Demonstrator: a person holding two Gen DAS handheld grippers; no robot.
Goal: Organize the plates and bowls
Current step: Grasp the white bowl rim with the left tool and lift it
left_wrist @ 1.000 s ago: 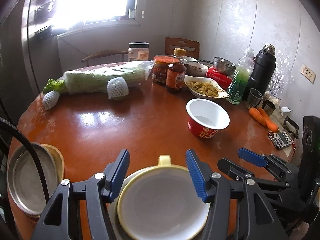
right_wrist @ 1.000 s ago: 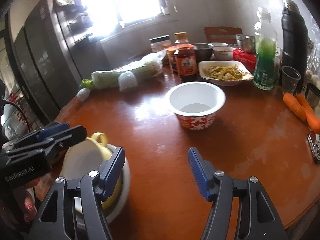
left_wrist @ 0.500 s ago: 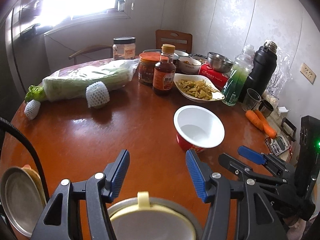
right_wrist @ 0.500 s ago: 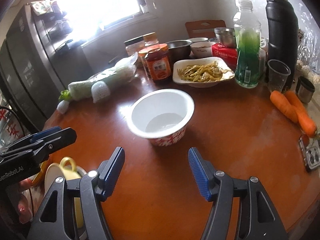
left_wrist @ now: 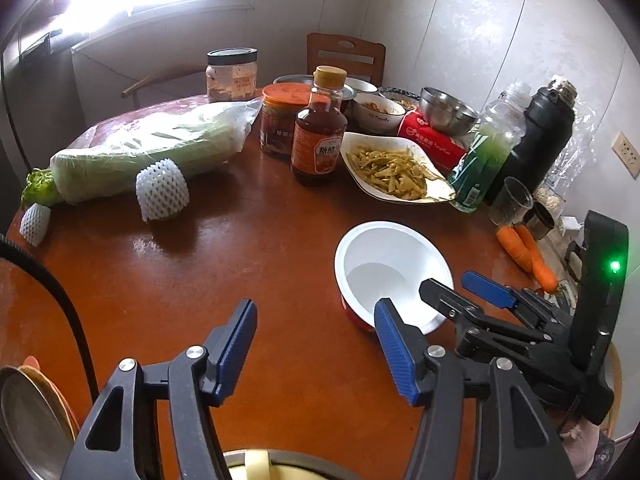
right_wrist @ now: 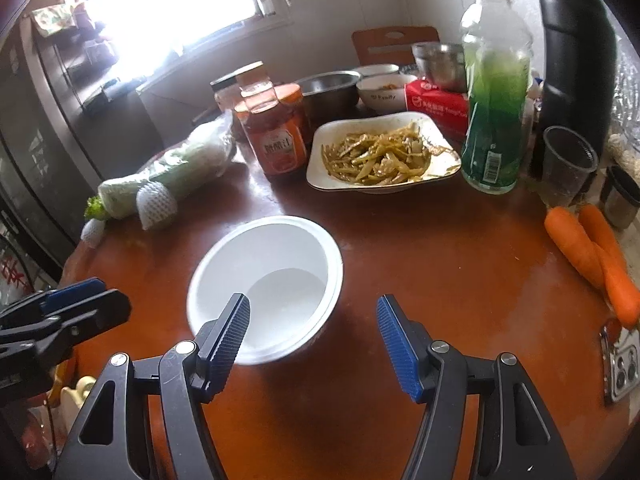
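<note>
Both grippers advanced toward paper bowl (right_wrist: 266, 280); yellow-rimmed plate stack slid to frame bottom. Bowl: mid-table, empty, upright. Right gripper (right_wrist: 312, 332): jaws apart, empty, left finger over rim. Left gripper (left_wrist: 312, 344): jaws opening, empty, bowl at 1 o'clock. Risk: light bowl tipping if rim is nudged.

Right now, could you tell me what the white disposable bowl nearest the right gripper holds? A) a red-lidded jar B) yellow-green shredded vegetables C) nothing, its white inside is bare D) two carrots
C: the white disposable bowl shows only its bare white inside, while the shredded vegetables lie on the square plate behind it and the carrots lie on the table.
</note>
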